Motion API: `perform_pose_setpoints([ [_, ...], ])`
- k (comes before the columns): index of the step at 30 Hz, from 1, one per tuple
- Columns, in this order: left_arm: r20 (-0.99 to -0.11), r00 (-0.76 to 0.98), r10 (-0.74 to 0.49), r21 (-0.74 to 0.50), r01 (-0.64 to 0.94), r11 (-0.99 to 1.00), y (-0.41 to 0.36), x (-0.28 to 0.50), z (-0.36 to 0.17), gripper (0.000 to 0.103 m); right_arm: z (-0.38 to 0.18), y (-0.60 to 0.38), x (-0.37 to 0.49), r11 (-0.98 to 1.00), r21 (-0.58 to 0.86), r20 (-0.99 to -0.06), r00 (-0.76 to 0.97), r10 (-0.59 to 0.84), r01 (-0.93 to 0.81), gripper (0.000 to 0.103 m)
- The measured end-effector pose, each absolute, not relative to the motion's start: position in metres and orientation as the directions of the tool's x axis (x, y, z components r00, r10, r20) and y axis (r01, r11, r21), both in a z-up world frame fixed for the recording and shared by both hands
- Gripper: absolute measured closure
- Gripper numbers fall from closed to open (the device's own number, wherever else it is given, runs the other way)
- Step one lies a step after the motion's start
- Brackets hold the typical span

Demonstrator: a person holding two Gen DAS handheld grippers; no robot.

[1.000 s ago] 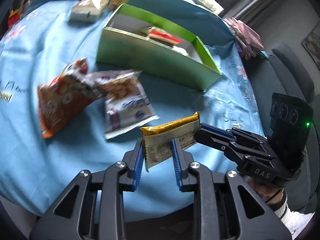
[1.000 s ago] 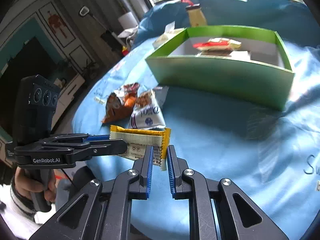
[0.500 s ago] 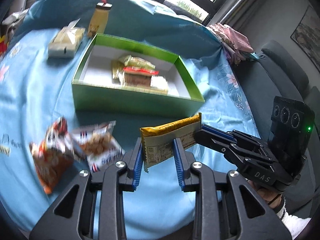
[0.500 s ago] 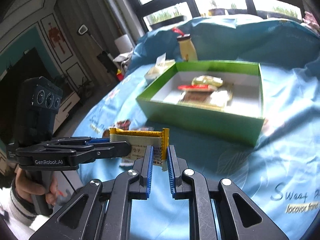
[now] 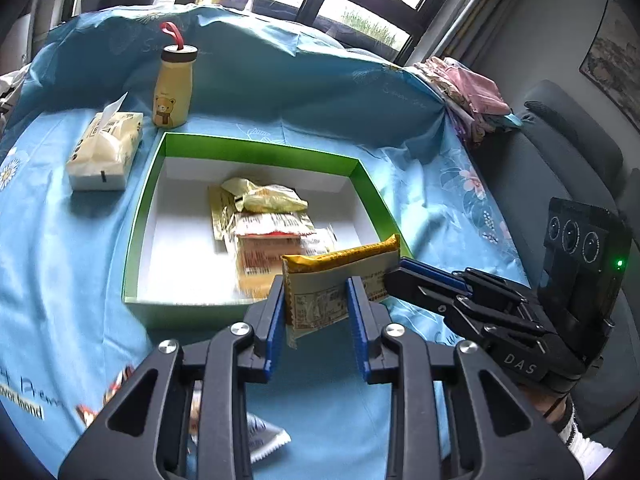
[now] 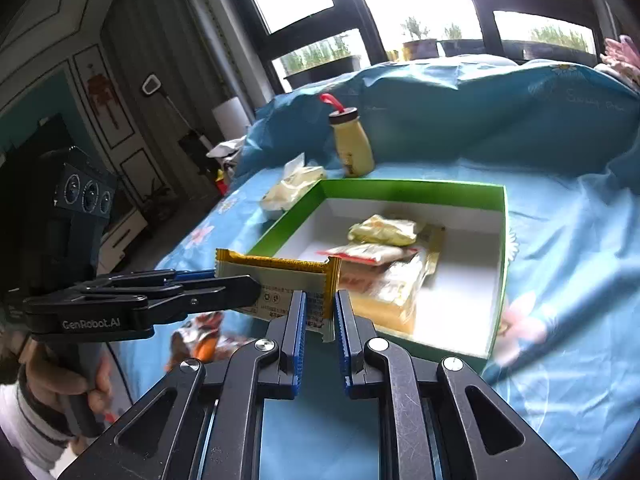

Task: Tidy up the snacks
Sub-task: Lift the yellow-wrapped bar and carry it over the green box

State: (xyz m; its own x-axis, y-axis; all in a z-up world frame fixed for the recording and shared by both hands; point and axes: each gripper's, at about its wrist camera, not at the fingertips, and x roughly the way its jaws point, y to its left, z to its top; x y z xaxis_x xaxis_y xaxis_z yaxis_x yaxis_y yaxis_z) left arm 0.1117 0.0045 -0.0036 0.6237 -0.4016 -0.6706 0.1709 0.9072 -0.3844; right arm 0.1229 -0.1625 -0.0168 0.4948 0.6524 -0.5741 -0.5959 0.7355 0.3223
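Both hand-held grippers hold one snack bar [image 5: 340,280] in the air, just above the near wall of the green box [image 5: 136,236]. The left hand-held gripper [image 5: 316,308] has its blue pads on either side of the bar's white lower half, apparently pressing it, with the yellow sealed edge on top. The right hand-held gripper [image 6: 320,312] is clamped on the bar's other end, at the yellow crimp; from the left wrist view its fingers [image 5: 424,280] reach in from the right and meet the bar's end.

Inside the box, a small heap of wrapped snacks [image 5: 264,224] lies near the middle of the white floor: a pale yellow pack [image 6: 380,230] on top, a red-striped one below it, and a tan one nearest the bar. The rest of the floor is white card. The heap sits right behind the bar, along the line into the box.

Beyond the far left corner of the box stands a yellow bottle [image 5: 174,88] with a brown cap and red loop, and beside it, to the left, lies a tissue pack [image 5: 106,152]. Near the left hand-held gripper, loose snack bags [image 6: 204,338] lie on the blue cloth [image 5: 60,264]; they are partly hidden behind the gripper bodies. Folded pink fabric [image 5: 468,96] rests at the cloth's far right edge.
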Motion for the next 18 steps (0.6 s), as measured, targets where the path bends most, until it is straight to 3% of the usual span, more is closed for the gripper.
perform_pose_setpoints([
  [18,-0.725,0.570,-0.387,-0.375,0.144,0.916,0.003,0.168,-0.038,0.071,-0.052,-0.156,0.171,0.765,0.327,-0.642,0.463,0.611,-0.555,0.086],
])
